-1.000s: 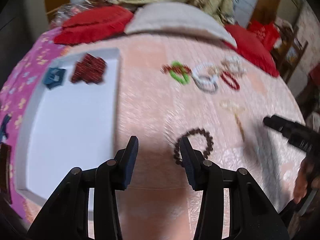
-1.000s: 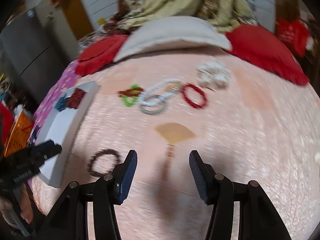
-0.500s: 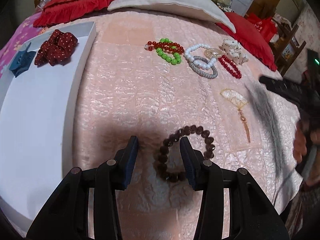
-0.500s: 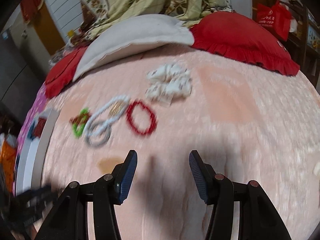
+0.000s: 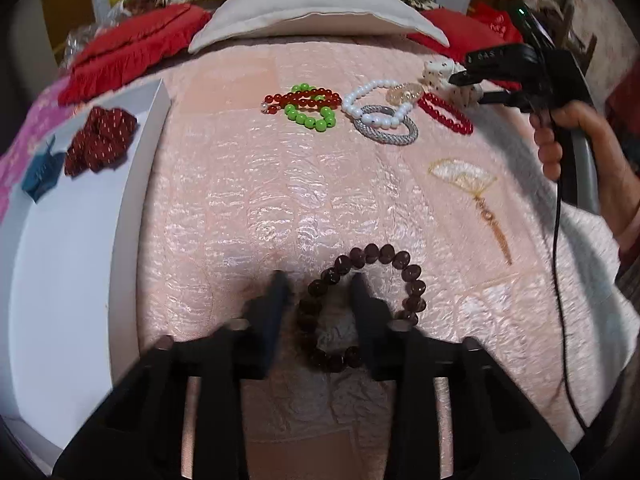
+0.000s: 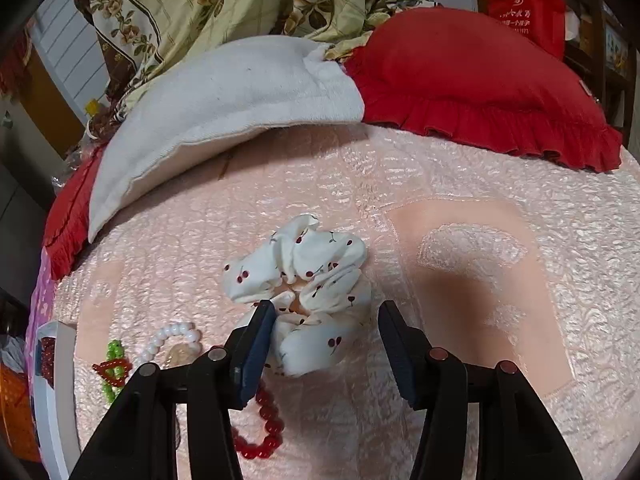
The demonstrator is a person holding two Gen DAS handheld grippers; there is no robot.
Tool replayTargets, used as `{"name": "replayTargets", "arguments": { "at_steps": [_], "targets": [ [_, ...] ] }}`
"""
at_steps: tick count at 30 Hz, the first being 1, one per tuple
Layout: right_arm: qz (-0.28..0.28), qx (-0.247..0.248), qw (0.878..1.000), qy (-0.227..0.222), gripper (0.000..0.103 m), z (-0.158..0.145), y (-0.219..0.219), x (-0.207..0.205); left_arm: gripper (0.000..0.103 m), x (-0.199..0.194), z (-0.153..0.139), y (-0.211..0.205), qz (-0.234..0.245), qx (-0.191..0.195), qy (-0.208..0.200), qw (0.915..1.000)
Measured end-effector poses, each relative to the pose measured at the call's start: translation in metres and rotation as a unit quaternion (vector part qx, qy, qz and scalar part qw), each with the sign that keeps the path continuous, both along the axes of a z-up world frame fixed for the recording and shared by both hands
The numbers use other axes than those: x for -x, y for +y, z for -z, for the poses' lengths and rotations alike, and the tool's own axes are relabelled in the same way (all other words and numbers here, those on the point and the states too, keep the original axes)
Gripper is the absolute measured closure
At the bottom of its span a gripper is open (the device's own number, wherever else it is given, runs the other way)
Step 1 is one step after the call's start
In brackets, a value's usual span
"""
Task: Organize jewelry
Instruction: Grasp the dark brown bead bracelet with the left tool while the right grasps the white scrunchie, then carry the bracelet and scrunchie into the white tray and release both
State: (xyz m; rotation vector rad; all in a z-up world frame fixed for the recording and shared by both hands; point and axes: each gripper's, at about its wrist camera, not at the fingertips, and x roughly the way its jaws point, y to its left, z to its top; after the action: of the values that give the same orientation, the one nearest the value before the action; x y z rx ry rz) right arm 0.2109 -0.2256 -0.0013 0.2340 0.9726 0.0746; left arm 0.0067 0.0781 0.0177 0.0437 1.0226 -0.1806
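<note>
Pink quilted bedspread [image 5: 280, 168] covers the bed that serves as the work surface, with red cushions [image 6: 472, 80] and a white pillow [image 6: 224, 112] pushed up at the head, out of the way. On the left edge sits a white tray [image 5: 60, 280], and it already holds a dark red scrunchie [image 5: 100, 144] and a blue clip [image 5: 40, 176] at its far end, so it is likely the place where sorted pieces go.

Loose pieces lie in a row across the middle of the bed: a green bead bracelet [image 5: 310, 116] crossed by a red-orange bead strand [image 5: 304, 100], a white pearl bracelet [image 5: 372, 96] overlapping a silver bangle [image 5: 386, 130], and a red bead bracelet [image 5: 446, 114]. A fan-shaped hairpin [image 5: 468, 184] lies nearer, apart from the row.

Closest to the left gripper [image 5: 320, 284] is a dark brown bead bracelet [image 5: 368, 304]. Its jaws are open and straddle the left arc of the loop, one finger outside the ring and one inside, a sensible way to pinch a single run of beads rather than the whole circle. They have not closed on it.

The right gripper [image 6: 326, 316] hovers with open jaws at a white cherry-print scrunchie [image 6: 308, 284]; the left finger touches or nearly touches the fabric, the right stands clear. Soft cloth should compress easily once pinched.
</note>
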Motion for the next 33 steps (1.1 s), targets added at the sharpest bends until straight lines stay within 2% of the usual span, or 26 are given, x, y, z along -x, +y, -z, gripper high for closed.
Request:
{"name": "replayTargets", "arguments": {
  "at_steps": [1, 2, 4, 6, 9, 13, 20, 26, 33],
  "targets": [
    [-0.002, 0.000, 1.000, 0.002, 0.074, 0.002, 0.000, -0.001, 0.090, 0.001, 0.000, -0.001, -0.001, -0.003, -0.002, 1.0000],
    [-0.005, 0.000, 1.000, 0.003, 0.080, 0.002, 0.000, 0.000, 0.092, 0.001, 0.000, -0.002, -0.002, -0.004, -0.002, 1.0000],
    [-0.006, -0.002, 1.000, -0.001, 0.087, -0.001, -0.003, 0.005, 0.094, 0.000, -0.001, -0.001, -0.005, -0.004, -0.001, 1.0000],
    [-0.006, -0.006, 1.000, -0.006, 0.089, -0.006, -0.006, 0.013, 0.094, 0.001, -0.004, 0.003, -0.008, 0.022, 0.010, 0.9997],
    [-0.011, -0.012, 1.000, -0.017, 0.090, -0.019, -0.010, 0.031, 0.094, 0.007, -0.018, 0.007, -0.014, 0.040, 0.003, 0.9991],
    [-0.025, 0.002, 0.999, -0.040, 0.090, -0.044, -0.007, 0.063, 0.094, 0.024, -0.051, 0.013, -0.018, 0.060, -0.030, 0.9976],
    [-0.072, -0.003, 0.995, -0.073, 0.091, -0.081, 0.015, 0.122, 0.094, 0.044, -0.091, 0.039, -0.050, 0.071, -0.076, 0.9933],
    [-0.131, -0.010, 0.988, -0.082, 0.091, -0.096, 0.070, 0.161, 0.094, 0.042, -0.109, 0.088, -0.096, 0.078, -0.098, 0.9874],
    [-0.201, -0.027, 0.977, -0.070, 0.091, -0.098, 0.157, 0.181, 0.094, 0.019, -0.099, 0.152, -0.149, 0.066, -0.092, 0.9824]
  ]
}}
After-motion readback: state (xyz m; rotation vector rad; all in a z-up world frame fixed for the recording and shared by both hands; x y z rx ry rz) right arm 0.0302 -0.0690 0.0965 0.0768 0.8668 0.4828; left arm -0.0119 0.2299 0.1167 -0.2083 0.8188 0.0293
